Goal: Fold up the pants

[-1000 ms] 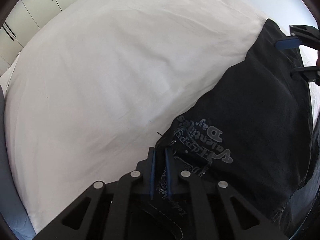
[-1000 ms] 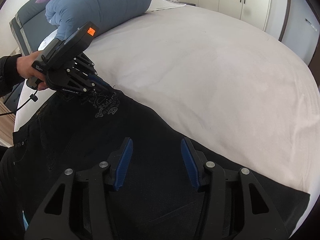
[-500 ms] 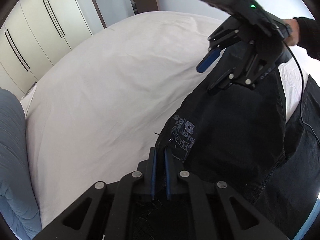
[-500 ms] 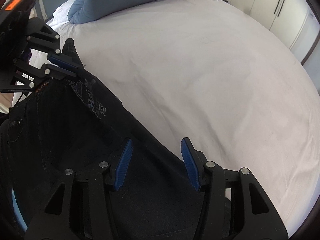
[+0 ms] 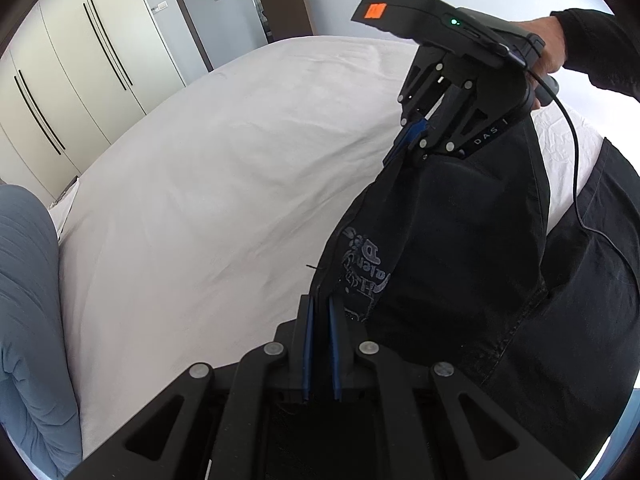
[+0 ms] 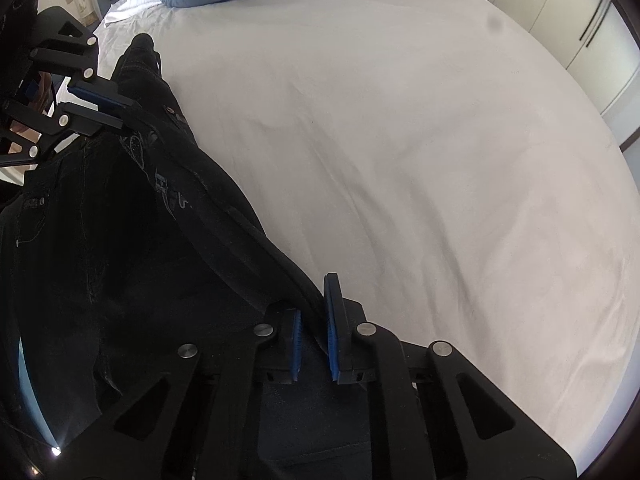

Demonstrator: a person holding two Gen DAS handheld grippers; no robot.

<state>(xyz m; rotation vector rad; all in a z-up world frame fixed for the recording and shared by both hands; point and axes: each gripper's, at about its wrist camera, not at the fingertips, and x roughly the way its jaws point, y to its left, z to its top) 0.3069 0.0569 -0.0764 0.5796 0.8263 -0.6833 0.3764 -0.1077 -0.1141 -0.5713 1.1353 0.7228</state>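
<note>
Black pants (image 5: 460, 240) hang between my two grippers over a white bed; a pale printed patch (image 5: 364, 268) shows near the left one. My left gripper (image 5: 320, 300) is shut on the pants' edge by that patch. In the right wrist view it (image 6: 124, 114) pinches the same edge at upper left. My right gripper (image 6: 314, 300) has its jaws closing, with a fold of the pants (image 6: 120, 240) pressed between the blue pads. From the left wrist view, the right gripper (image 5: 394, 156) grips the cloth's upper end, and a hand (image 5: 548, 48) holds it.
The white sheet (image 5: 220, 180) spreads wide to the left of the pants; in the right wrist view it (image 6: 400, 160) spreads to their right. A blue duvet (image 5: 28, 300) lies at one end of the bed. White wardrobes (image 5: 80, 60) and a door stand beyond. A cable (image 5: 572, 152) trails from the right gripper.
The right gripper's jaws went from wide apart to pinched on the pants' edge. The left gripper rose with its corner, and the two grippers came closer together.
</note>
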